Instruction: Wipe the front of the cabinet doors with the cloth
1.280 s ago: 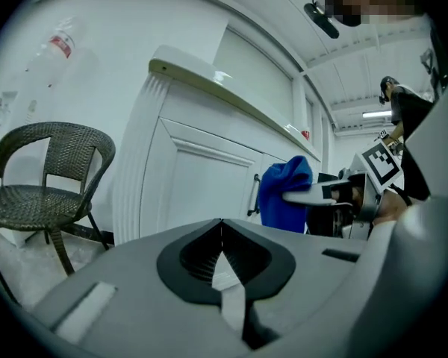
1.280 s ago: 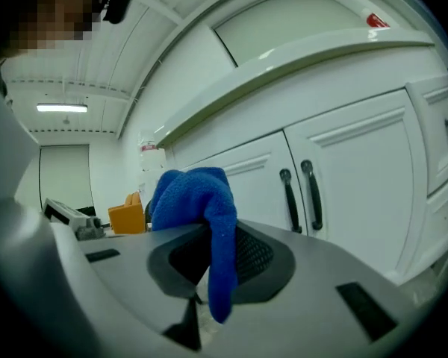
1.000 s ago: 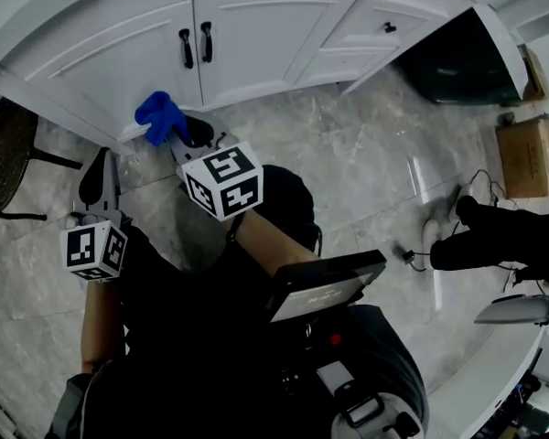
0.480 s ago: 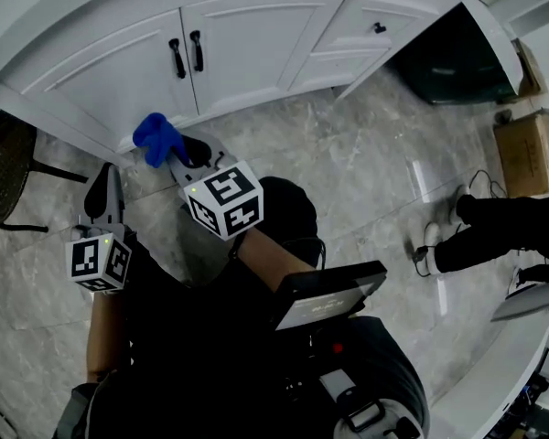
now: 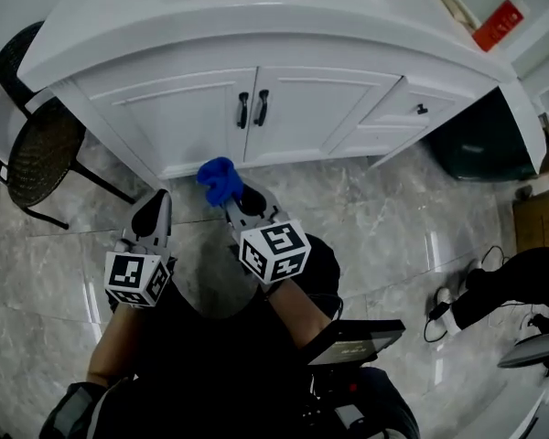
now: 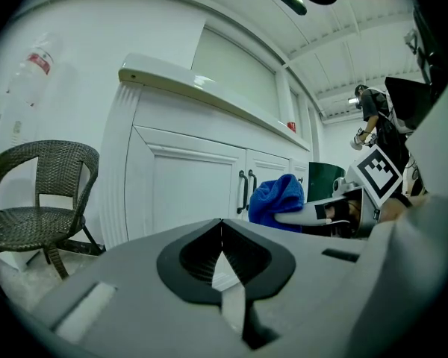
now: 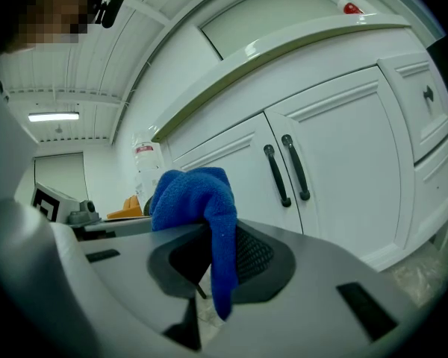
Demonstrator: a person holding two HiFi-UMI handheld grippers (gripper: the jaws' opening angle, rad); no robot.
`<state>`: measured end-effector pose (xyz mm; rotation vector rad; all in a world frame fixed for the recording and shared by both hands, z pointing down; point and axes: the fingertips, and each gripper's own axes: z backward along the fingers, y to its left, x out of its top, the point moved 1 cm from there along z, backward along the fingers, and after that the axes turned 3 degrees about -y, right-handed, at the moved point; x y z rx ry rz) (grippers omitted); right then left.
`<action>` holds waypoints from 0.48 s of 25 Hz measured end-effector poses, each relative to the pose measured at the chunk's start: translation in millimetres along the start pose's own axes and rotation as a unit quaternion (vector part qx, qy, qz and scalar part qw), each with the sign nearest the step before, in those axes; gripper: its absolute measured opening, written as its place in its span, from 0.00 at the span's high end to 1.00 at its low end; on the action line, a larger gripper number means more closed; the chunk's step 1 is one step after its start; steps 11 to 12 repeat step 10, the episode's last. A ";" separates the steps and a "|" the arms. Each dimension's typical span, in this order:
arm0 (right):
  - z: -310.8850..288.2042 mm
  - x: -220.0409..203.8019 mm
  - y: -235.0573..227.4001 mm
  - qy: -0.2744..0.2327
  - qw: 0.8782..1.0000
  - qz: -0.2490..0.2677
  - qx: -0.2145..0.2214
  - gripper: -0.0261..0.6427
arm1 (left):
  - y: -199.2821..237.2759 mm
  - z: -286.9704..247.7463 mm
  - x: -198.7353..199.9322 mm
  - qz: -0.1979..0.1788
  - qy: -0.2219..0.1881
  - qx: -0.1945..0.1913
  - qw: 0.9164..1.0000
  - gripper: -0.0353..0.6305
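The right tool [image 5: 232, 198] is clamped on the blue cloth [image 5: 218, 177], which bunches over its tips at 12 o'clock, near the foot of the cabinet doors [image 5: 192, 117]. At its 9 o'clock, the left tool [image 5: 160, 199] has its jaws together, empty.

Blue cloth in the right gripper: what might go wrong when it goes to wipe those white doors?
The cloth is pinched by one fold in the right gripper, most of it bunched above, so it may slip out under pressure. It could snag on the two black handles where the cabinet doors meet.
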<state>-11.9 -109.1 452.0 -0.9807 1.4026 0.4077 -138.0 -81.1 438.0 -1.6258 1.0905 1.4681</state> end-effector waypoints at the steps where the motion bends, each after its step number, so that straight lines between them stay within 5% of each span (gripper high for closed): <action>1: -1.1 0.0 -0.3 -0.001 1.000 -0.001 0.001 0.89 | 1.2 0.0 -0.3 -0.001 0.000 0.002 1.000 0.94; 12: -4.9 -3.9 -2.1 -0.005 1.000 -0.013 0.003 0.89 | 6.6 -0.1 -7.2 0.008 0.005 0.006 1.000 0.94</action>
